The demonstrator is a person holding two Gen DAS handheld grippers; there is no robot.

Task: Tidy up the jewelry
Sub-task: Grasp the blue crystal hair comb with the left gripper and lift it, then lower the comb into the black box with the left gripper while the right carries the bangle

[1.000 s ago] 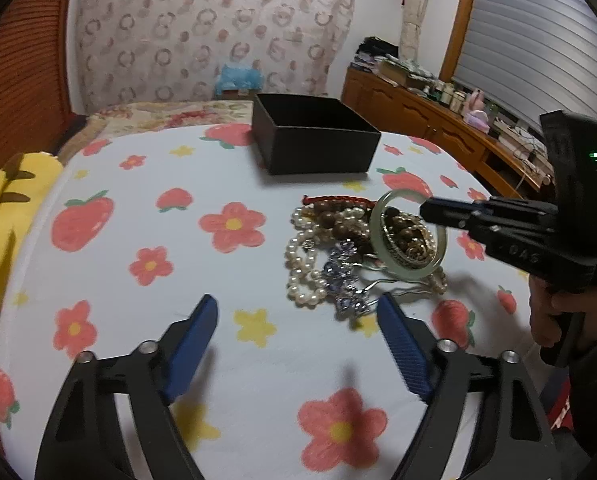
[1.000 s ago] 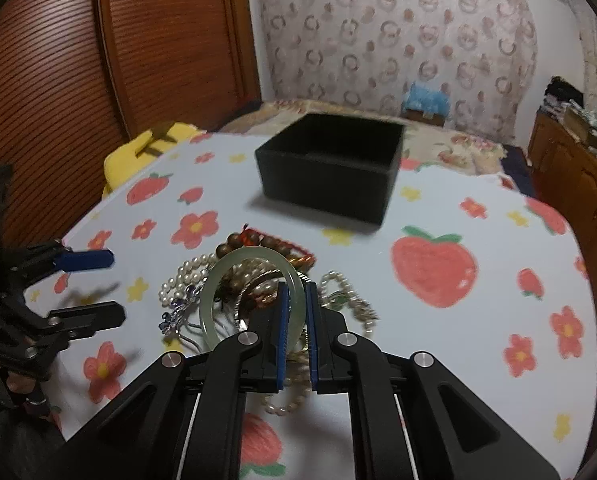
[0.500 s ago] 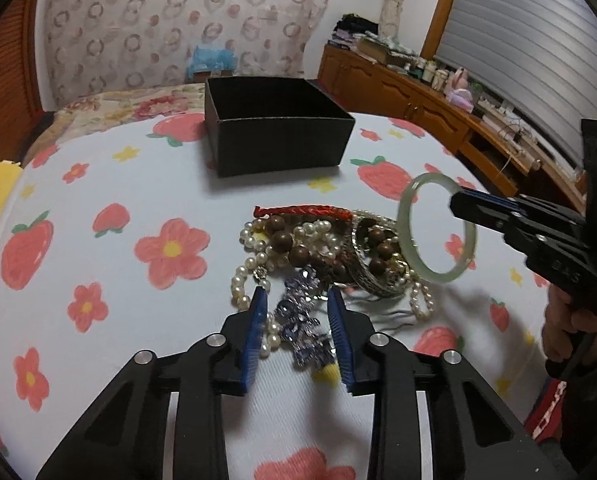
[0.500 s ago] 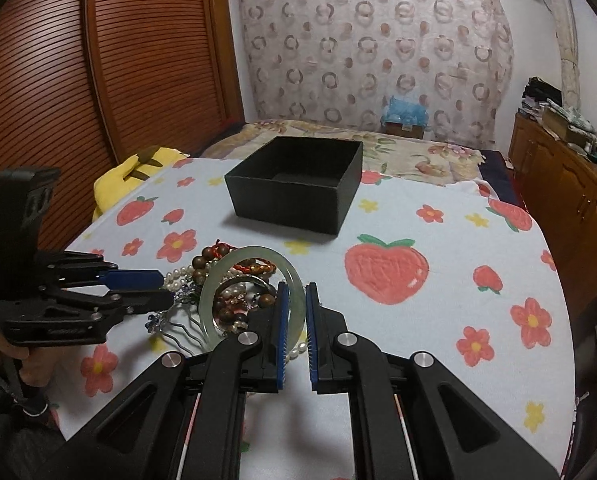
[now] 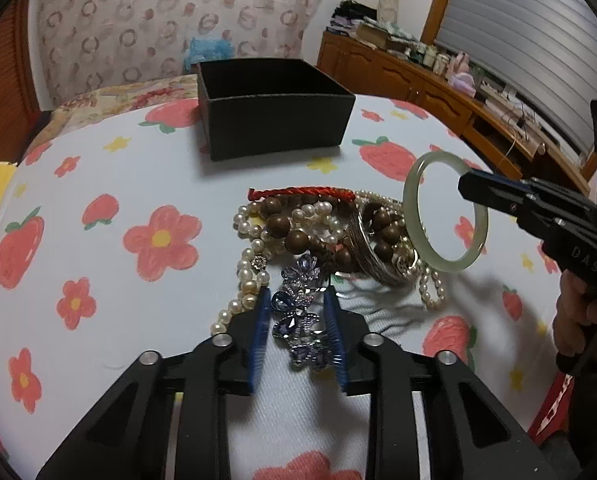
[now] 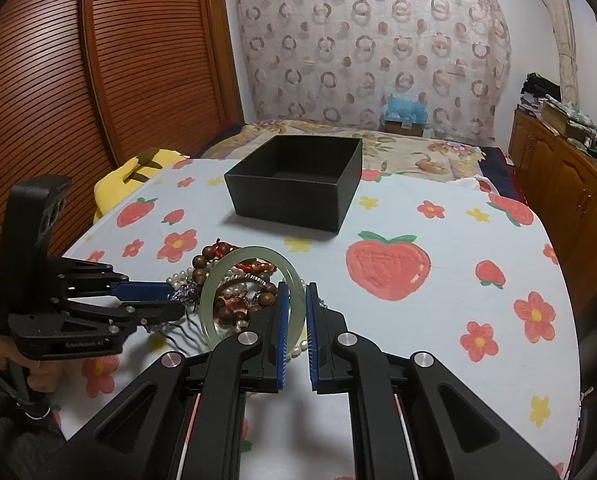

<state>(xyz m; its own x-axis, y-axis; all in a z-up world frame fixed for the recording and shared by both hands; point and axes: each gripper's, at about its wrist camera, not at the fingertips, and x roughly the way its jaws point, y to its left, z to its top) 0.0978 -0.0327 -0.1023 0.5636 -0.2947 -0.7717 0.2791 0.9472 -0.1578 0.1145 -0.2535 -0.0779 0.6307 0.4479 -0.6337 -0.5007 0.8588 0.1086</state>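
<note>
A heap of jewelry (image 5: 318,228) lies on the flowered tablecloth: pearl strands, brown wooden beads, a red cord, a silver bangle. My left gripper (image 5: 296,300) is closed around a purple crystal hair comb (image 5: 298,320) at the heap's near edge. My right gripper (image 6: 297,292) is shut on a pale green jade bangle (image 6: 254,292) and holds it in the air above the heap; the bangle also shows in the left wrist view (image 5: 444,212). An open, empty black box (image 5: 274,106) stands beyond the heap, also in the right wrist view (image 6: 298,180).
A yellow cushion (image 6: 134,176) lies at the table's left edge. A bed (image 6: 378,148) is behind the table and a wooden cabinet (image 6: 570,184) with clutter runs along the right wall. The table edge (image 6: 570,320) curves at the right.
My left gripper moved forward to the heap and closed from wide open onto the purple hair comb. My right gripper lifted the jade bangle higher above the heap.
</note>
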